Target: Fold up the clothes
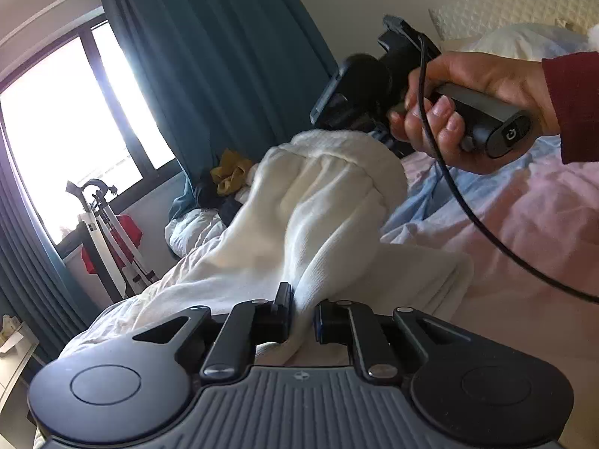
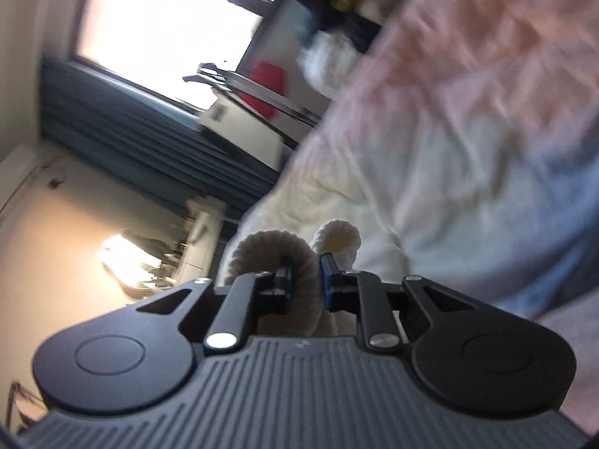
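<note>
Cream garment (image 1: 322, 202) hangs stretched over the bed (image 1: 524, 232), long axis running from left gripper (image 1: 302, 318), pinching its near edge, up to right gripper (image 2: 305, 280), pinching its ribbed far edge.

Teal curtain (image 1: 224, 56), bright window (image 1: 56, 131)

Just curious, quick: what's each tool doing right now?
Left tool: closed on the white sweater.
Right tool: closed on the same sweater's ribbed edge.
</note>
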The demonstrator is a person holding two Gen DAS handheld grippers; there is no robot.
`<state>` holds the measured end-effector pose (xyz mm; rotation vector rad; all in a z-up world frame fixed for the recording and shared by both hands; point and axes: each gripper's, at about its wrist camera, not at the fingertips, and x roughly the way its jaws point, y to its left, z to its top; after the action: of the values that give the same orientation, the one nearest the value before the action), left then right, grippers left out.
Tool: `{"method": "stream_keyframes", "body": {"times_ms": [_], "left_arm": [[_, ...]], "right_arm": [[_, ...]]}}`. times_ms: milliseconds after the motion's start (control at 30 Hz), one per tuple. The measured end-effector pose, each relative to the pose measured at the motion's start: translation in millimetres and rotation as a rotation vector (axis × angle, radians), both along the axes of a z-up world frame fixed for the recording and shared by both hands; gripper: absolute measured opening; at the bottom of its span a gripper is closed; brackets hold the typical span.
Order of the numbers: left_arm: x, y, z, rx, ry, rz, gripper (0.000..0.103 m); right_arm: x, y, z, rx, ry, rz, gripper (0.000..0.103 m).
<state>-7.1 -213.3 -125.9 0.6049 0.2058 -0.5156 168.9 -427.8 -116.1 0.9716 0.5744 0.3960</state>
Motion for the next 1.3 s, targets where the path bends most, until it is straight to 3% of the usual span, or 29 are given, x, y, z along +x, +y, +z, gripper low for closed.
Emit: {"method": "stream_keyframes", "body": {"times_ms": [133, 200, 300, 367, 567, 633, 700, 767, 933, 1100, 1300], "left_arm": [[8, -6, -11, 0.033, 0.032, -0.015, 0.014], [7, -8, -17, 0.039, 0.064, -0.018, 0.014], [6, -3, -15, 0.021, 0.092, -0.024, 0.016], [6, 2, -11, 0.002, 0.102, -0.028, 0.018], [5, 17, 4, -0.043, 0.125, -0.039, 0.035], [0, 25, 11, -0.032, 0.115, -0.038, 0.053], [-8, 34, 19, -0.016, 0.104, -0.03, 0.055], [-12, 44, 27, 0.017, 0.086, -0.005, 0.059], [2, 77, 40, 0.068, 0.089, 0.119, 0.064], [13, 97, 32, 0.101, 0.145, 0.175, 0.066], [12, 105, 33, 0.048, 0.136, 0.268, 0.068]], "right_arm": [[2, -2, -1, -0.05, 0.011, -0.037, 0.018], [7, -4, -18, -0.075, 0.089, -0.065, 0.018], [11, -15, -53, -0.016, 0.199, -0.088, 0.018], [10, -21, -64, 0.051, 0.217, -0.089, 0.018], [-7, -15, -32, -0.047, 0.172, -0.113, 0.025], [-19, -12, -19, -0.105, 0.157, -0.144, 0.036], [-32, -7, -7, -0.167, 0.14, -0.169, 0.054], [-46, -4, 2, -0.231, 0.138, -0.196, 0.062], [-81, 4, 5, -0.211, 0.183, -0.25, 0.063], [-114, 16, -1, -0.153, 0.217, -0.313, 0.063], [-135, 24, -2, -0.07, 0.187, -0.327, 0.063]]}}
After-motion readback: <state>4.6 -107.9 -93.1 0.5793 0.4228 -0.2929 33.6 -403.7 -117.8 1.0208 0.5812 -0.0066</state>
